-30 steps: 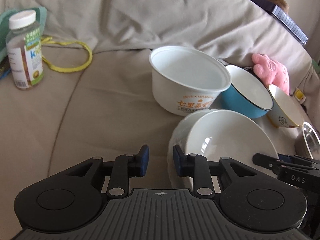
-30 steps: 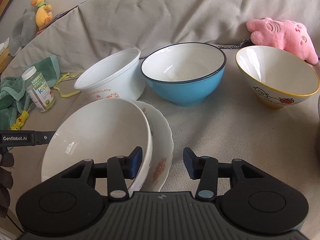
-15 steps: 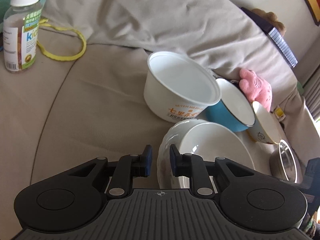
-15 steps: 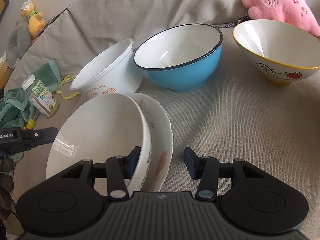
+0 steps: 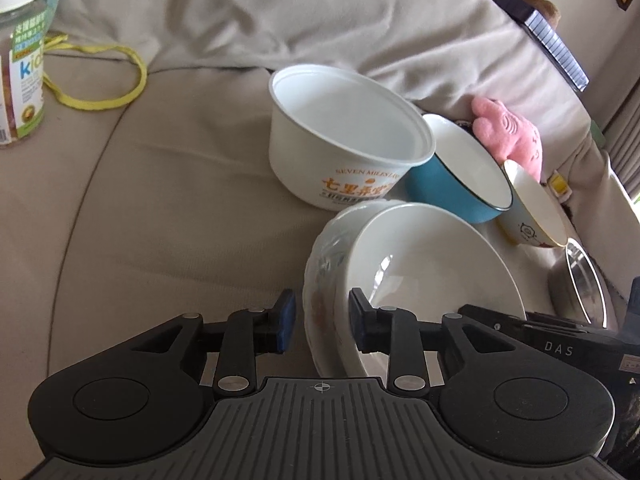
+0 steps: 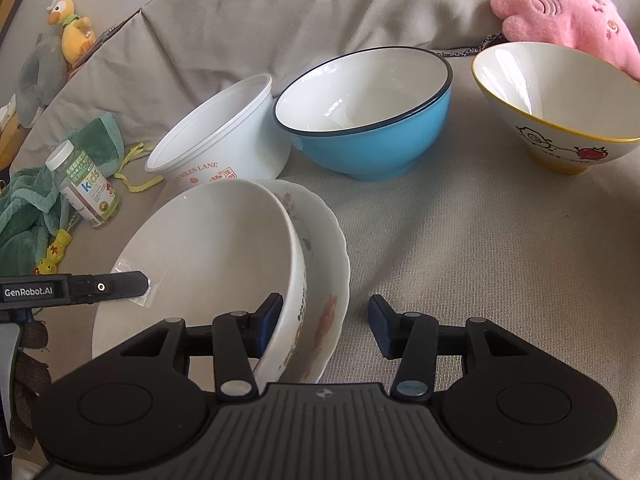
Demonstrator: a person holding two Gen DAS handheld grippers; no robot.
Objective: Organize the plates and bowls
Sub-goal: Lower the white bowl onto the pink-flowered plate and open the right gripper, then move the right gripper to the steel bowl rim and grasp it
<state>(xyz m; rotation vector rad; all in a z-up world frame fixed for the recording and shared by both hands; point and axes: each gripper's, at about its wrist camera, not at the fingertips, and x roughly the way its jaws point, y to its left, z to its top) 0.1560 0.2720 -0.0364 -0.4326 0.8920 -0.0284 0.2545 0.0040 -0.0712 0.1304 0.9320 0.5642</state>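
A plain white bowl [image 6: 208,256] sits nested in a white plate [image 6: 324,248] with a scalloped rim and orange-and-brown flower prints. Behind them, a white plastic tub [image 5: 344,136] carries orange lettering. A bowl [image 6: 372,120] is sky blue outside, white inside, with a dark navy rim. Another bowl [image 6: 560,108] is cream white with a yellow rim and foot, printed with a line-drawn cartoon and a red fruit. A metal bowl [image 5: 580,284] is silver. The plush toy [image 6: 568,24] is pink. The sofa cover [image 6: 480,240] is beige. A clear bottle [image 6: 84,188] has a white cap and green label. A cloth [image 6: 28,208] is teal green; a cord [image 5: 100,76] is yellow. Each tool [image 5: 320,320] [image 6: 324,324] is black with blue pads.
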